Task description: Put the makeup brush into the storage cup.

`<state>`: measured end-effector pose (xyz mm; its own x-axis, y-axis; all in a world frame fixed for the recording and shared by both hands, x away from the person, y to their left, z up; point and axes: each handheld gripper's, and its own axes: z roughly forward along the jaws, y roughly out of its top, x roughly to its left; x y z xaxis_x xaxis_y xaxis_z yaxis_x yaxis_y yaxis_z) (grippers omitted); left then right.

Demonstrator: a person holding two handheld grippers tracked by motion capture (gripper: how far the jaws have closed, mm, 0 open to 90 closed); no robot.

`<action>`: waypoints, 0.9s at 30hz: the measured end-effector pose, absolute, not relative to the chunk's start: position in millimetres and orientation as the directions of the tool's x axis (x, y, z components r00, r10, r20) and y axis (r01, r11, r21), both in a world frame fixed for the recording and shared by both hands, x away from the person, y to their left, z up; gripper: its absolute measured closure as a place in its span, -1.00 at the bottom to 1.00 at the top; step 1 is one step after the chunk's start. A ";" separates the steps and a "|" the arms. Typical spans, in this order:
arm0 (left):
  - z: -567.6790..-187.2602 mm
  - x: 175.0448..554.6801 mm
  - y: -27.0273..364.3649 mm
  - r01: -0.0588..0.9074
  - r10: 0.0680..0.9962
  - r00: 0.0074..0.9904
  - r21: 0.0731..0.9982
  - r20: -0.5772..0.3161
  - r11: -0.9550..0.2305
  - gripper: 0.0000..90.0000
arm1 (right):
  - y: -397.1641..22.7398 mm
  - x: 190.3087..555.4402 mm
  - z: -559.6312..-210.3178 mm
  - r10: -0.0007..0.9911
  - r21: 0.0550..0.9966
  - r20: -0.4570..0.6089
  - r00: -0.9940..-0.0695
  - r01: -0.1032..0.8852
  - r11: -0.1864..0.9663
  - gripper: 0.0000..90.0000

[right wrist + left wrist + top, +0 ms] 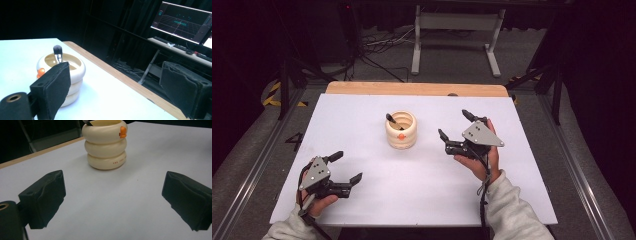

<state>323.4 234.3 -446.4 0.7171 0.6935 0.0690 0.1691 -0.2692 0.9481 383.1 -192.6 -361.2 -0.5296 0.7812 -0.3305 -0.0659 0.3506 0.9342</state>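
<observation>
White rectangular tabletop (377,200) with wooden far edge spread across centre of high view. Cream ribbed holder of three stacked rings with small orange knob (401,130) upright at frame centre, slightly above middle; top centre of left gripper view (106,145), lower left of right gripper view (75,75), partly behind near jaw there. Small dark-bristled makeup brush (392,120) standing inside holder, bristle end up, leaning toward upper left rim; also seen at (57,51).

Right gripper (454,125) right of centre, jaws spread wide, nothing between them, just beside holder but apart from it. Left gripper (346,166) lower left, jaws likewise released and empty, well apart from holder, aimed toward it.

Progress, judged: brush already seated in holder, neither gripper touching anything. If placing brush was the job, looks finished, hands resting clear. If pulling brush out, nothing started; reach, close on handle and lift all left. Right gripper nearer for that. Cannot tell which from pose alone.

Monitor (182,22) upper right of right gripper view, off table.
</observation>
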 end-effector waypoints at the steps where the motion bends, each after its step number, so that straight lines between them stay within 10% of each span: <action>1: -446.4 323.4 234.2 0.169 0.693 0.718 0.948 0.069 -0.270 -0.87 | -194.2 383.2 -361.4 0.783 0.935 -0.327 -0.529 -0.063 0.348 -0.77; 27: -446.1 322.9 234.3 0.166 0.687 0.723 0.947 0.073 -0.275 -0.87 | -220.3 363.8 -369.4 0.776 0.926 -0.349 -0.525 -0.065 0.373 -0.77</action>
<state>322.9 234.3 -446.1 0.7226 0.6874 0.0728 0.1661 -0.2748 0.9470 363.8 -220.3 -369.4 -0.5246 0.7764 -0.3493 -0.0649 0.3727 0.9257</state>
